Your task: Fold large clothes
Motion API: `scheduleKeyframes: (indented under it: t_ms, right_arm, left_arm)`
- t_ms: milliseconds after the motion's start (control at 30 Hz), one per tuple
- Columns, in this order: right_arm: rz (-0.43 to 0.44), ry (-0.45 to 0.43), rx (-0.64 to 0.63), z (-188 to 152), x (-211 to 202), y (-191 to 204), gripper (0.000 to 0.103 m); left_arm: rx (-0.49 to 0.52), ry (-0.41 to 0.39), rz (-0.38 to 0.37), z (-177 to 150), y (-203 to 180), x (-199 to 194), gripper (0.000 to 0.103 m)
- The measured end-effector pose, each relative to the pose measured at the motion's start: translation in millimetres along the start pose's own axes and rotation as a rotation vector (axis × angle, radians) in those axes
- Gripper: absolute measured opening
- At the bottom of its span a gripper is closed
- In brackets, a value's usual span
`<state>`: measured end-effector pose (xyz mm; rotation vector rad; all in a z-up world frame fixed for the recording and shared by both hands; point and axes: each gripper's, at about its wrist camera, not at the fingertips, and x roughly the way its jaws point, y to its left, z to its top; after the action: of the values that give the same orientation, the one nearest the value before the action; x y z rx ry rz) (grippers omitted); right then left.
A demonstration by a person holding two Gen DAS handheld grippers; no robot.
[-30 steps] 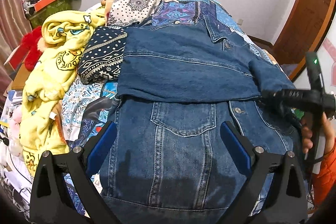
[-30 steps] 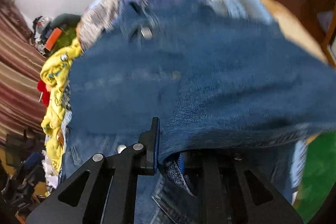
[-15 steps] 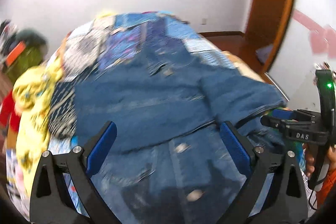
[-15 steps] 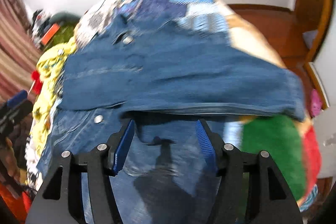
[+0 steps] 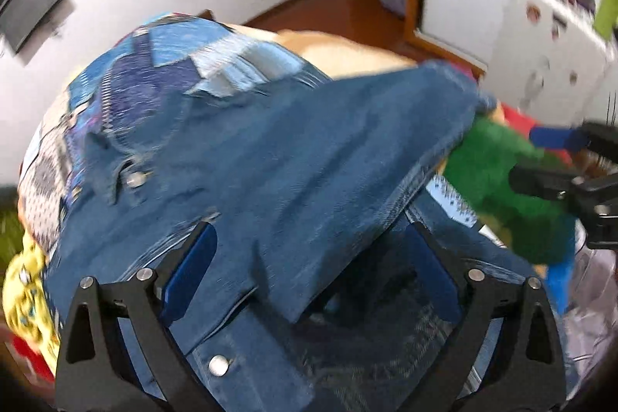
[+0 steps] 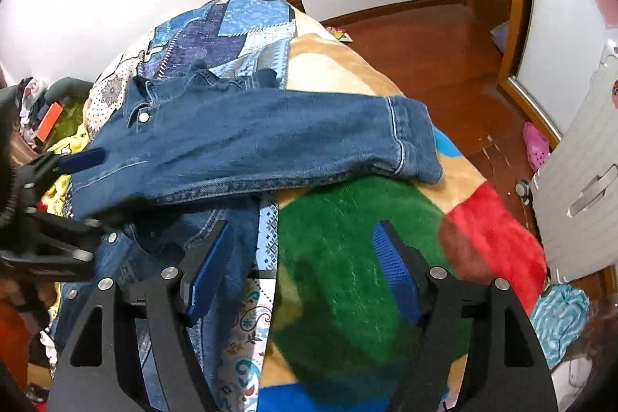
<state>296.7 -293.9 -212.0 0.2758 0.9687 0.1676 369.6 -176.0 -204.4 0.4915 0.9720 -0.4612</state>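
Note:
A blue denim jacket (image 5: 278, 180) lies on the bed, buttons showing. Its sleeve (image 6: 270, 141) lies folded across the body, with the cuff (image 6: 413, 138) hanging past the jacket's right edge. My left gripper (image 5: 309, 269) is open, low over the jacket, and the sleeve's edge lies between its fingers. My right gripper (image 6: 305, 269) is open and empty, over the green part of the blanket just right of the jacket. It also shows at the right edge of the left wrist view (image 5: 560, 157).
The bed carries a blue patchwork quilt (image 6: 228, 29) and a fleece blanket (image 6: 347, 257) in green, red and tan. A yellow garment (image 5: 23, 292) lies at the left. Wooden floor (image 6: 432, 45), a door frame and a white cabinet (image 6: 579, 188) are at the right.
My right gripper let go of the sleeve, opened and drew back to the right. The sleeve now lies across the jacket. My left gripper swung right and lower over the jacket.

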Motion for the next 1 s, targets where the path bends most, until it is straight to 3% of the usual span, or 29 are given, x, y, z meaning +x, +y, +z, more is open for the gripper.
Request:
scheduleKeyframes:
  t_ms: [133,167,200,267,367,433,533,667,800,833,933,1000]
  right_arm:
    - [0.018,0.035,-0.012,-1,13,0,0.071]
    - [0.02,0.046,-0.019,-2,15,1,0.071]
    - [0.022,0.056,-0.023,-3,18,1,0.071]
    - [0.031,0.083,-0.027,-5,27,3,0.071]
    - [0.039,0.117,-0.026,-10,36,7,0.071]
    - [0.039,0.11,-0.048,-14,37,13,0.071]
    - [0.017,0.106,-0.088,-18,39,20,0.071]
    - [0.014,0.124,-0.102,-20,43,19,0.071]
    - [-0.005,0.13,-0.134,-22,45,23,0.072]
    - [-0.012,0.13,-0.147,-23,45,25,0.074]
    - [-0.045,0.126,-0.171,-25,46,30,0.074]
    - [-0.053,0.128,-0.169,-24,45,31,0.074]
  left_arm:
    - [0.057,0.038,-0.01,8,-17,23,0.075]
    - [0.066,0.029,-0.008,10,-19,25,0.065]
    - [0.069,0.019,-0.009,13,-20,27,0.048]
    - [0.023,0.009,-0.059,18,-13,27,0.022]
    - [-0.147,-0.038,-0.167,21,19,21,0.017]
    - [-0.249,-0.043,-0.189,18,42,19,0.011]
    - [-0.381,-0.075,-0.173,5,78,6,0.009]
    - [-0.554,-0.131,-0.132,-36,131,-22,0.009]
    - [-0.652,-0.066,-0.093,-94,158,-26,0.011]
    - [-0.665,-0.036,-0.101,-106,160,-22,0.014]
    - [-0.704,0.063,-0.115,-139,161,-7,0.042]
    - [-0.7,0.078,-0.093,-148,156,-8,0.051]
